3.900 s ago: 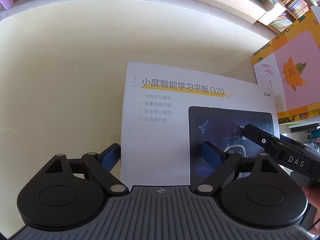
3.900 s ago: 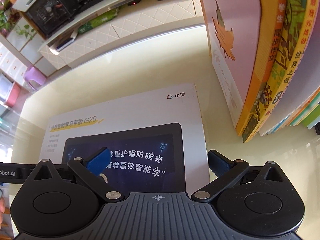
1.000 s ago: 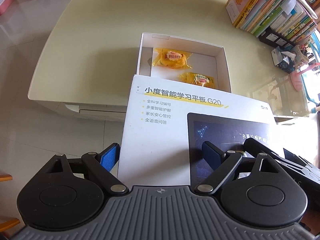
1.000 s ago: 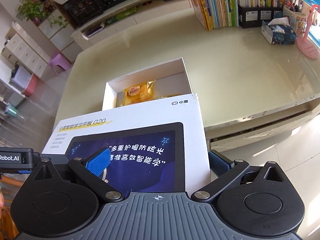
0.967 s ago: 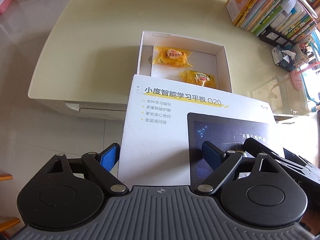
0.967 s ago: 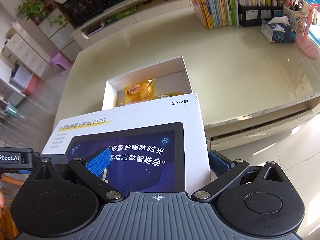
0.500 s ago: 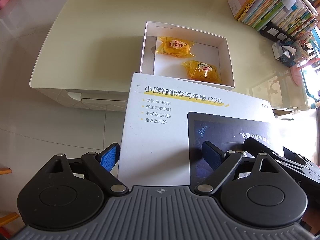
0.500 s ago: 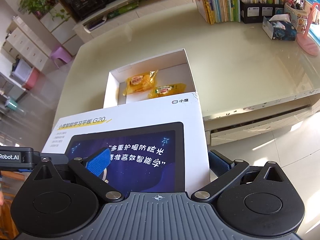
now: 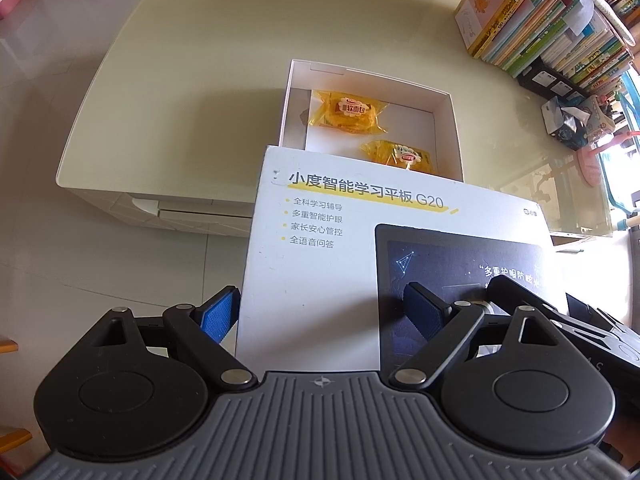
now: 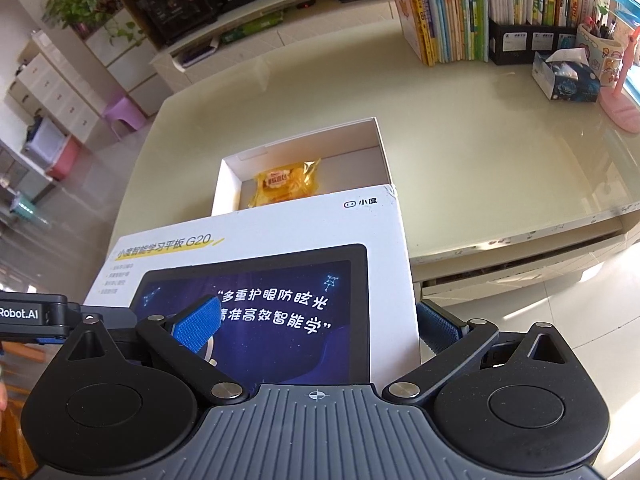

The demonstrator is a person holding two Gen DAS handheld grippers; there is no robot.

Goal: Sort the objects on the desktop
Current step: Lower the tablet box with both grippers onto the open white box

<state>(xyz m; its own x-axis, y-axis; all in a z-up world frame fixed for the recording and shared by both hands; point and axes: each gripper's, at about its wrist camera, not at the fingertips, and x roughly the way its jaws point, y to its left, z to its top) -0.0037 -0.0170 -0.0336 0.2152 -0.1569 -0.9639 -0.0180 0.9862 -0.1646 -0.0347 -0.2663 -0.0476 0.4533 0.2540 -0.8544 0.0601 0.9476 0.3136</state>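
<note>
Both grippers hold a white box lid [image 9: 320,264] printed with a tablet picture, in the air above the near edge of the table. My left gripper [image 9: 320,316] is shut on the lid's left near corner. My right gripper [image 10: 320,324] is shut on its right near corner [image 10: 392,280]. Beyond the lid, an open white box [image 9: 450,120] sits on the table, also in the right wrist view [image 10: 380,140]. It holds two yellow wrapped buns [image 9: 348,114] [image 9: 400,154]; the right wrist view shows only one [image 10: 286,184], the lid hiding the rest.
The cream table [image 9: 192,80] has a row of upright books [image 10: 452,8] at the back right, with a tissue box [image 10: 566,76] and a pink stand [image 10: 624,92] beside them. The table's near edge and drawer [image 10: 520,264] lie below the lid. Tiled floor [image 9: 80,272] is at left.
Over four seconds the lid has been lifted off the box and drawn back, uncovering the buns. In the last half second the box and table have shifted slightly in view.
</note>
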